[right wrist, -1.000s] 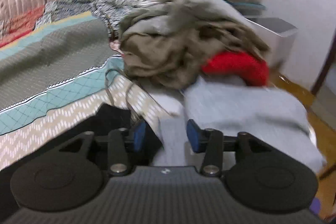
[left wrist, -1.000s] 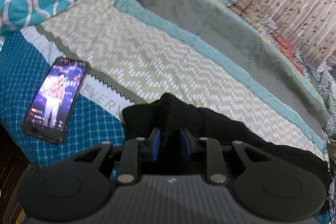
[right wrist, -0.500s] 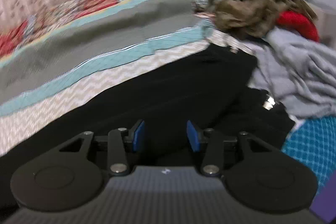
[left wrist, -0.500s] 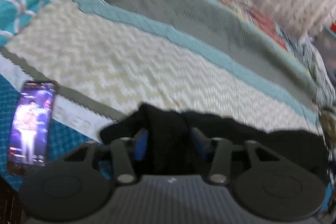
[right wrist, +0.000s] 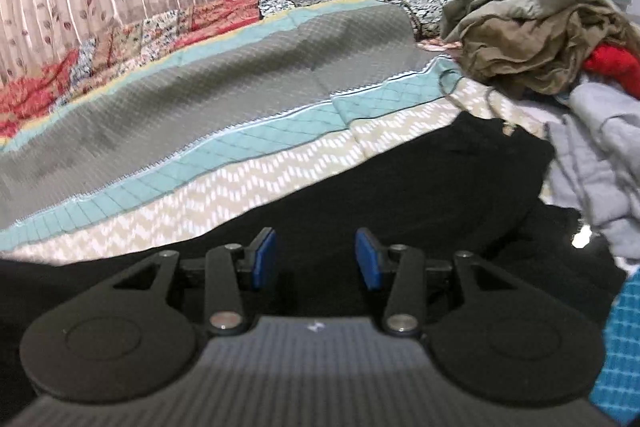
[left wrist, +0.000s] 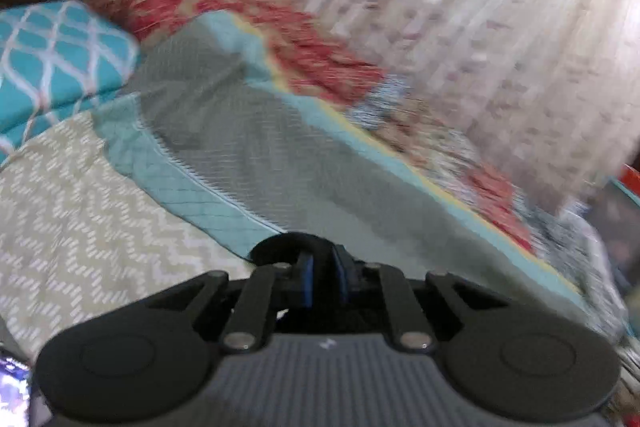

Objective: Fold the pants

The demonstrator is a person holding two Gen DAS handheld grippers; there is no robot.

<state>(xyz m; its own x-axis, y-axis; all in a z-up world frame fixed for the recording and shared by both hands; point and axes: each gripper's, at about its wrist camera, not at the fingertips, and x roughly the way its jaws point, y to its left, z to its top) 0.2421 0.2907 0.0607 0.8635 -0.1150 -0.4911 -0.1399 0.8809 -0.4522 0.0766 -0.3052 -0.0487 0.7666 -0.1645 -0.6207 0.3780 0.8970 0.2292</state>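
Observation:
The black pants (right wrist: pixel 420 183) lie spread along the near side of the bed in the right wrist view. My right gripper (right wrist: pixel 316 259) is open just above them, its blue pads apart with nothing between. In the left wrist view my left gripper (left wrist: pixel 323 277) is shut on a fold of the black pants (left wrist: pixel 282 247), which bunches over the pads and is lifted above the bedspread. The rest of the pants is hidden behind that gripper's body.
The bed has a patchwork bedspread (right wrist: pixel 208 99) in grey, teal and beige chevron. A heap of olive, red and grey clothes (right wrist: pixel 536 39) sits at the right. A teal pillow (left wrist: pixel 48 55) lies far left. A phone (left wrist: pixel 14 393) shows at the bottom left. Curtains (left wrist: pixel 480 27) hang behind.
My left gripper has closed on the pants and lifted, tilting up and away from the phone. My right gripper has swung left from the clothes heap to over the black pants, staying open.

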